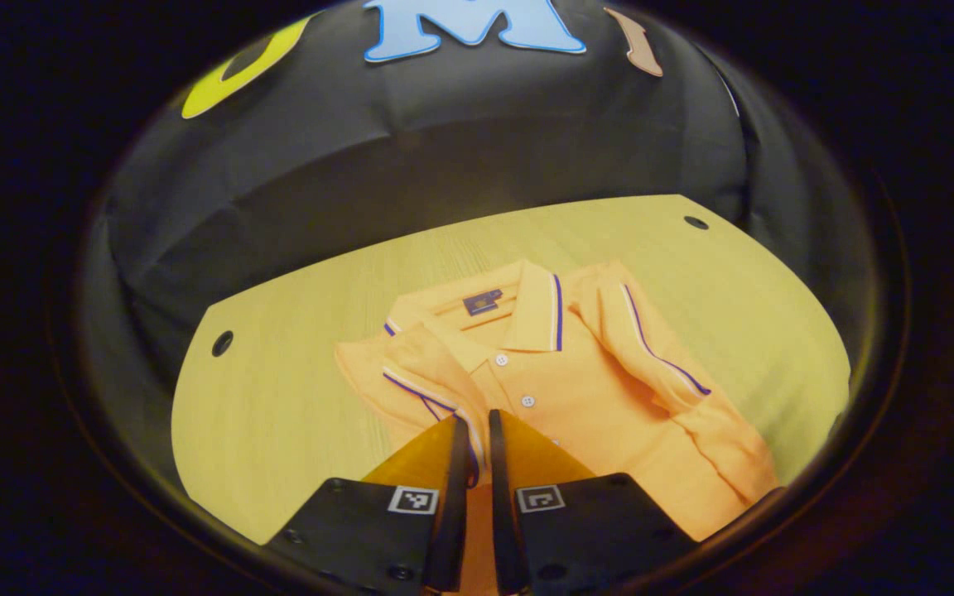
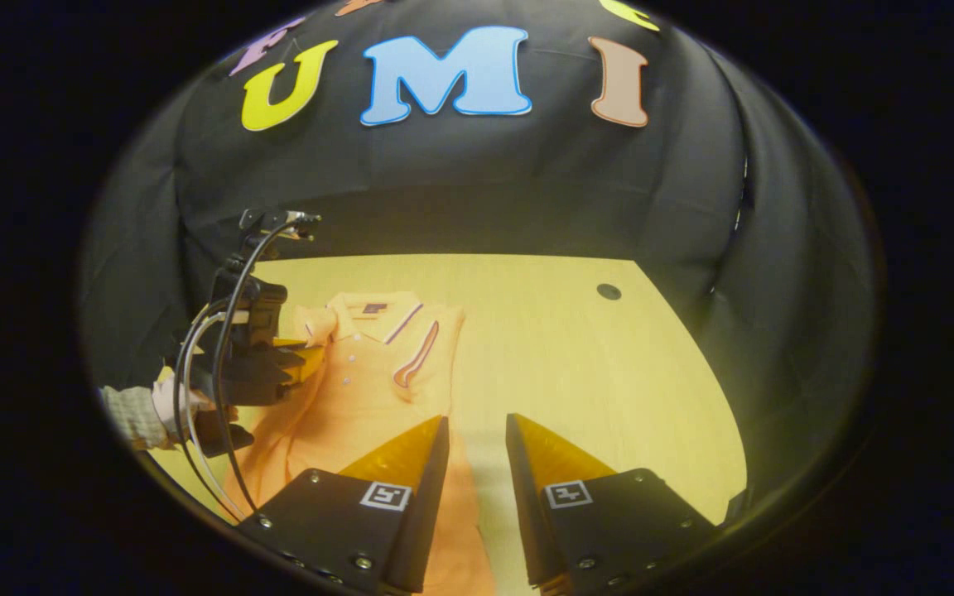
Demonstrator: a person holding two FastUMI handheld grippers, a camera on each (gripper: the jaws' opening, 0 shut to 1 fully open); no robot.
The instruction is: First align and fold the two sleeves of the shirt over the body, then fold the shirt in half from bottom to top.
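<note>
Pale wood-grain tabletop (image 1: 295, 397) carries the orange knit shirt (image 1: 601, 397), collar far, both striped sleeves folded over the body; its hem is cut off below. Left hand-held gripper (image 1: 479, 426), nearly closed, pinches the left sleeve (image 1: 415, 377) cuff. Right hand-held gripper (image 2: 477, 430) stands open above the shirt's edge, holding nothing.

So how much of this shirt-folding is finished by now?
The striped-cuff sleeve on one side of the orange polo shirt already lies folded over the body. In hand: the left claw, its fingers nearly together, is at the other sleeve, laying it across the chest. The right claw hangs open over the shirt's edge. Left: folding the bottom up to the collar on the pale wooden table.
</note>
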